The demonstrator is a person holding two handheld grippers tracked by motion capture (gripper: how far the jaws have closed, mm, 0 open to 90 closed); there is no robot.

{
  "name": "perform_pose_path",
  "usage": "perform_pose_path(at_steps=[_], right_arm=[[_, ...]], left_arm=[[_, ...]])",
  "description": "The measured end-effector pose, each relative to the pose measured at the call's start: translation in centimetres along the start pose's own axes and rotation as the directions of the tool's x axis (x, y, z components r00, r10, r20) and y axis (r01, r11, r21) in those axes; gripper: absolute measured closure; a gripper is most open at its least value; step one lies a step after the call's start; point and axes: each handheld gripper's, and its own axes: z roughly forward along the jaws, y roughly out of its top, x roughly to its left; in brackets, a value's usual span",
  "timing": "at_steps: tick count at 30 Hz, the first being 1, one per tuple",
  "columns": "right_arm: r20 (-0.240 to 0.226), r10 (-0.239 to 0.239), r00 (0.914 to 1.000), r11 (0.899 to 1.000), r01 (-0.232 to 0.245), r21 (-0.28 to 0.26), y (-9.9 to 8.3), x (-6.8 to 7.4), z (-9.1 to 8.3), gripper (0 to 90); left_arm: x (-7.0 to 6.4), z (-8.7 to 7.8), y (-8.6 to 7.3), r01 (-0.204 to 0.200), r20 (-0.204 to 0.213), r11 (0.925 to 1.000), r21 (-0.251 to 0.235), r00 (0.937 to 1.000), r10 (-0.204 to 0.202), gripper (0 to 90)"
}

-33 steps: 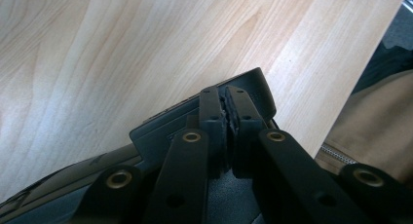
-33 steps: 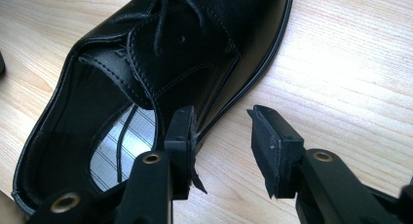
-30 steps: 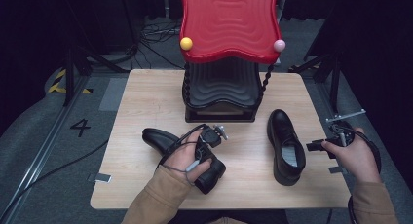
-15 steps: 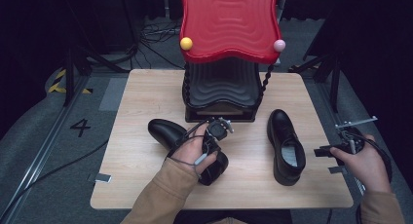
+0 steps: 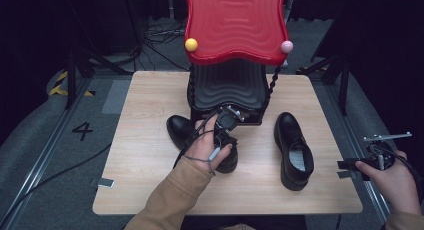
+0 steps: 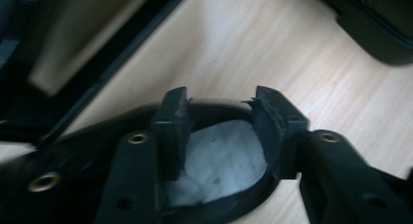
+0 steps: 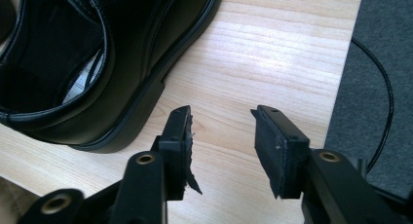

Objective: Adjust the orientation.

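My left gripper (image 6: 221,104) stands open, jaws straddling the heel rim of the left shoe (image 6: 219,156). My right gripper (image 7: 221,119) gapes empty beside the right shoe (image 7: 97,63).

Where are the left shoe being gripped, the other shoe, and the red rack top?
left shoe (image 5: 181,127), high view, toe.
other shoe (image 5: 289,130), high view, toe cap.
red rack top (image 5: 235,22), high view, middle of its wavy surface.

Black leather shoe (image 5: 180,127) lying mid-worktop, toe pointing far-left, heel opening up with pale insole showing, second matching black shoe (image 5: 294,150) upright to its right, well apart
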Motion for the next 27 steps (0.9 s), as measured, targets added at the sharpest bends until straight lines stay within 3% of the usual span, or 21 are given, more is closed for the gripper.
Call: perform_pose_path(at_steps=[1, 4, 7, 10, 14, 17, 21, 23, 24, 25, 27], right_arm=[[0.001, -0.004, 1.0, 1.0, 0.004, 0.0, 0.0, 0.0, 0.1, 57.4], [-0.004, -0.013, 0.9999, 1.0, 0.013, 0.012, 0.1, 0.2, 0.5, 57.1], [-0.009, -0.022, 0.9997, 1.0, 0.022, 0.015, 0.3, 0.4, 0.7, 56.3], [-0.013, -0.025, 0.9996, 1.0, 0.025, 0.017, 0.3, 0.4, 0.9, 55.7], [-0.014, -0.028, 0.9995, 0.999, 0.028, 0.023, 0.3, 0.5, 1.2, 55.5], [-0.019, -0.036, 0.9992, 0.999, 0.036, 0.029, 0.4, 0.6, 1.4, 55.4], [-0.021, -0.043, 0.9988, 0.999, 0.044, 0.03, 0.5, 0.7, 1.5, 55.3], [-0.022, -0.041, 0.9989, 0.999, 0.042, 0.031, 0.4, 0.7, 1.6, 55.3], [-0.022, -0.041, 0.9989, 0.999, 0.042, 0.032, 0.4, 0.7, 1.6, 55.3], [-0.023, -0.042, 0.9989, 0.999, 0.043, 0.031, 0.5, 0.7, 1.6, 55.3], [-0.023, -0.042, 0.9989, 0.999, 0.043, 0.031, 0.5, 0.7, 1.6, 55.3]], left_arm=[[0.1, -0.3, -0.1, 0.009, 0.008, 0.9999, -0.014, 0.9999, -0.009, 56.1], [0.1, -0.7, -0.3, 0.031, 0.051, 0.9994, 0.012, 0.9982, -0.032, 54.1], [-0.2, -0.7, -0.4, 0.024, 0.1, 0.9972, 0.071, 0.9945, -0.031, 51.8], [-0.7, -0.1, -0.6, 0.013, 0.133, 0.9869, 0.161, 0.9905, -0.035, 48.9], [-0.8, 1.2, -0.6, 0.01, 0.121, 0.9783, 0.207, 0.9921, -0.036, 44.2], [-0.9, 3.0, -0.6, 0.002, 0.156, 0.9698, 0.244, 0.9869, -0.041, 44.9], [-1.3, 4.9, -0.5, -0.038, 0.195, 0.9615, 0.272, 0.9807, -0.016, 52.6], [-1.6, 5.3, -0.5, -0.059, 0.21, 0.9609, 0.271, 0.9777, 0.001, 64.7], [-1.9, 5.5, -0.5, -0.09, 0.23, 0.9575, 0.274, 0.9728, 0.026, 71.6], [-2.0, 5.4, -0.4, -0.09, 0.221, 0.9565, 0.278, 0.9748, 0.027, 76.4], [-2.1, 5.3, -0.5, -0.089, 0.22, 0.9555, 0.281, 0.9752, 0.026, 77.5]])
